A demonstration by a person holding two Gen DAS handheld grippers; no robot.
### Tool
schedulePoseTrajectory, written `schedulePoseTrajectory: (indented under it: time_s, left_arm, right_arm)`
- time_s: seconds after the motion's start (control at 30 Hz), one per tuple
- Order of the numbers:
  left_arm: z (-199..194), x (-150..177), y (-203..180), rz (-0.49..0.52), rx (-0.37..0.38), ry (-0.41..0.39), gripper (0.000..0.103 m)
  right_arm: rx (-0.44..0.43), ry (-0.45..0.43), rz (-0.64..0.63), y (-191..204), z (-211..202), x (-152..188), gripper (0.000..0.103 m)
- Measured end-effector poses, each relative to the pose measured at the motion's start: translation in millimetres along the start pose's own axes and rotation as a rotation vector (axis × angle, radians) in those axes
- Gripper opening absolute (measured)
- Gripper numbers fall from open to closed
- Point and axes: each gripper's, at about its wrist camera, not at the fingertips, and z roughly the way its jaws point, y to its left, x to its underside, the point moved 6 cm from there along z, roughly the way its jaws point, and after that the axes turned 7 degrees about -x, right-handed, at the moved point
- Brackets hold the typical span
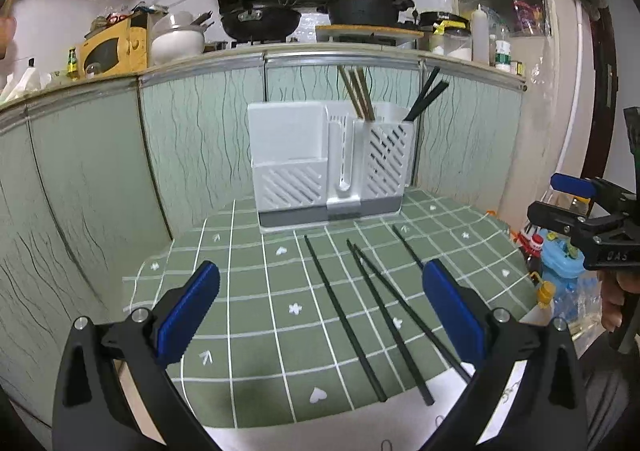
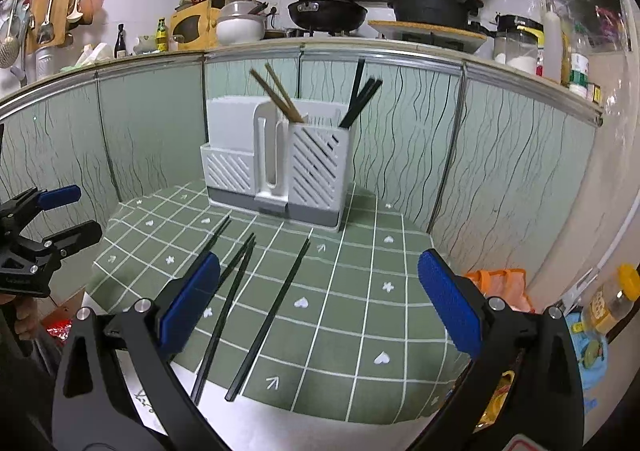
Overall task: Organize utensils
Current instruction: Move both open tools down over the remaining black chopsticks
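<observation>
Your left gripper [image 1: 320,311] hangs released over the green checked table [image 1: 248,315], jaws wide and holding nothing. At 12 o'clock from it stands the white utensil holder [image 1: 328,167]. Its rear slot already carries the wooden chopsticks [image 1: 358,93], leaning toward 11 o'clock, and its right-hand bin has the black chopsticks [image 1: 426,97] tilted toward 1 o'clock. So part of the sorting looks done. Four loose black chopsticks [image 1: 344,315] are left lying flat on the cloth between you and the holder, long axes running roughly from 5 o'clock up to 11 o'clock in the left view, the middle two touching or nearly so. Your right gripper [image 2: 320,303] is likewise spread and empty, with those sticks at its 10 o'clock
</observation>
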Motion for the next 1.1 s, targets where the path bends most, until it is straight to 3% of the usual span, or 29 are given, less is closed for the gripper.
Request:
schedulePoseTrajectory:
  time_s: [0.37,0.57,0.77,1.1]
  left_arm:
    - [28.2,35.5,-1.5,-0.007,0.0,0.031,0.098]
    - [36.7,49.7,3.2,-0.037,-0.006,0.044,0.098]
    - [47.7,60.8,9.1,-0.071,-0.021,0.113,0.098]
    - [52.3,70.0,0.1,-0.02,-0.001,0.151,0.098]
  right_arm:
    - [0.017,-0.015,0.014,3.0,23.7,34.8,0.095]
    - [0.044,0.033,0.03,-5.7,40.6,51.3,0.095]
    - [0.049,0.104,0.038,-6.2,50.1,65.9,0.095]
    - [0.03,0.174,0.021,6.5,54.3,77.7,0.095]
